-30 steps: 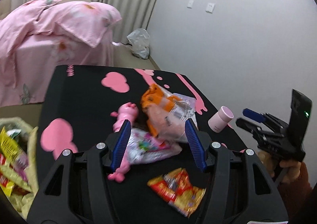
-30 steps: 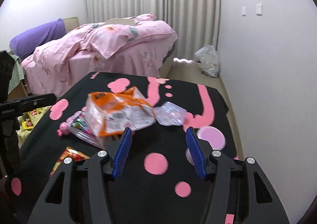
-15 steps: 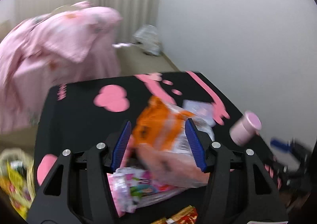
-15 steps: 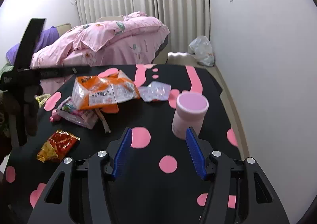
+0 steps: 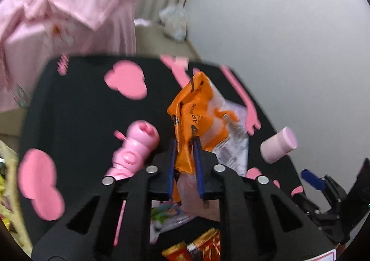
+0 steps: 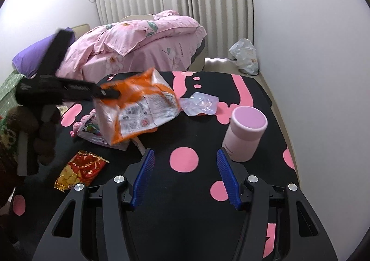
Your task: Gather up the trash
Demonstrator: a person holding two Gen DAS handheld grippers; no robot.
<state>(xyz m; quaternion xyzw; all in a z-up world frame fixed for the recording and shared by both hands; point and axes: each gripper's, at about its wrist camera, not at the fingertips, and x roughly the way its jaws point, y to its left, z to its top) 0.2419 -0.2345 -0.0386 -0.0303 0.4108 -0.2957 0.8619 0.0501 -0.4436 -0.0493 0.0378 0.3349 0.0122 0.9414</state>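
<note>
My left gripper [image 5: 184, 143] is closing its jaws on a corner of the orange and clear snack bag [image 5: 198, 108], and the pads press the foil. In the right wrist view that bag [image 6: 138, 108] hangs tilted from the left gripper [image 6: 113, 93] above the black table [image 6: 259, 94]. A red and yellow wrapper [image 6: 81, 168], a clear colourful packet [image 6: 92, 131] and a lilac clear wrapper [image 6: 200, 103] lie on the table. My right gripper [image 6: 185, 154] stands open over a pink spot, holding nothing, just left of a pink cup [image 6: 245, 131].
A pink plastic toy [image 5: 134, 150] lies left of the bag. A sack with yellow wrappers [image 5: 7, 180] sits beyond the table's left edge. Behind the table stand a pink-covered bed [image 6: 138, 39] and a white plastic bag [image 6: 244, 56] on the floor by the wall.
The left gripper moved forward over the orange bag and its jaws closed on the bag's corner; the bag now stands tilted up. The right gripper sank a little toward the table.
</note>
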